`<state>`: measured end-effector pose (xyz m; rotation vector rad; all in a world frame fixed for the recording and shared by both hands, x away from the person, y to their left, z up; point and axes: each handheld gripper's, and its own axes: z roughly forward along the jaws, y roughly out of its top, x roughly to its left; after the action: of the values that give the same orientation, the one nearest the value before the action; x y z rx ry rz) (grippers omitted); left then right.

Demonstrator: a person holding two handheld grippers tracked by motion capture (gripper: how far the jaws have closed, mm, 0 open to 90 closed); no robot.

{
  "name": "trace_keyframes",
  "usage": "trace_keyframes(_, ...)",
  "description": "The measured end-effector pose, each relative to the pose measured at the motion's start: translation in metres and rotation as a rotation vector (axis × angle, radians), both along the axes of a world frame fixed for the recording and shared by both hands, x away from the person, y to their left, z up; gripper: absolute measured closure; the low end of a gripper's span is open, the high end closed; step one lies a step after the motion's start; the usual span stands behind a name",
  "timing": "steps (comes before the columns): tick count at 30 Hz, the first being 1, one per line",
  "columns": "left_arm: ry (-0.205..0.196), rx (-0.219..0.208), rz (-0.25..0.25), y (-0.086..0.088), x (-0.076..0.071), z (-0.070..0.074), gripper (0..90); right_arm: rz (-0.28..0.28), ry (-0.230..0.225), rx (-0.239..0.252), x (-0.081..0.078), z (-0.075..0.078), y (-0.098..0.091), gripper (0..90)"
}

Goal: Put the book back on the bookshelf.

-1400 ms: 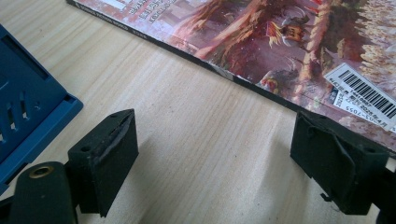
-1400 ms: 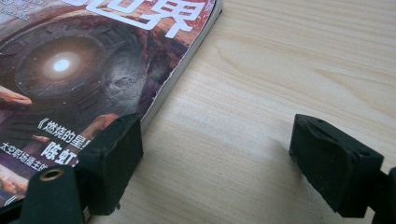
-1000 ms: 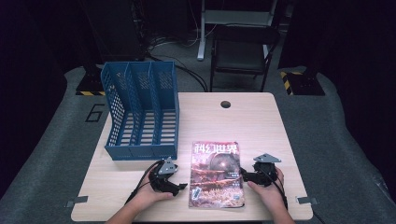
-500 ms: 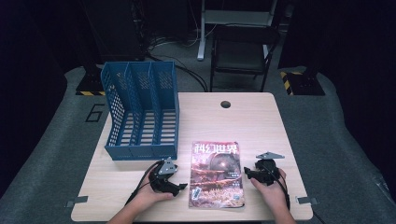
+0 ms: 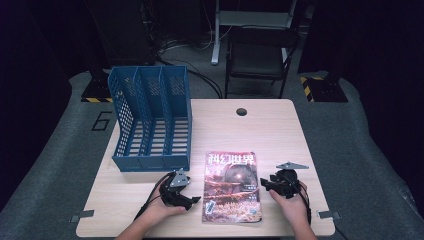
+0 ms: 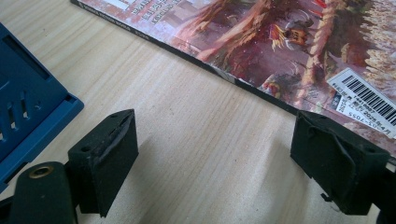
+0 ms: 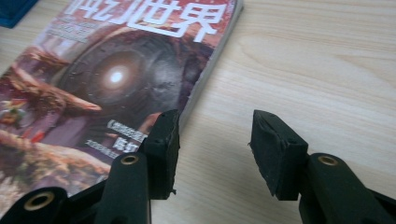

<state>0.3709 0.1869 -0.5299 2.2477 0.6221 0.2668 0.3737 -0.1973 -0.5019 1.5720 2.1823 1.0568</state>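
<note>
Pale wood table carries a blue file rack at left and one magazine lying flat near the front edge, between both grippers. Cover glossy, reddish-brown artwork, white title characters, barcode label. Left gripper: jaws wide, nothing between. Right gripper: jaws have just been closing, straddling the magazine's right edge, not pressing.

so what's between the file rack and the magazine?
Just bare table. The high view shows a strip of bare wood separating the file rack from the magazine; the left gripper sits nearer, beside the magazine's left edge.
</note>
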Motion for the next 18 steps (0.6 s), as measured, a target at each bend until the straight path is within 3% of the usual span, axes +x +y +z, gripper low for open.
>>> trace_keyframes(18, 0.0, -0.001, 0.001, -0.001, 0.0, 0.0, 14.8, 0.02, 0.005, 0.046, -0.001, 0.002, 0.016, 48.9)
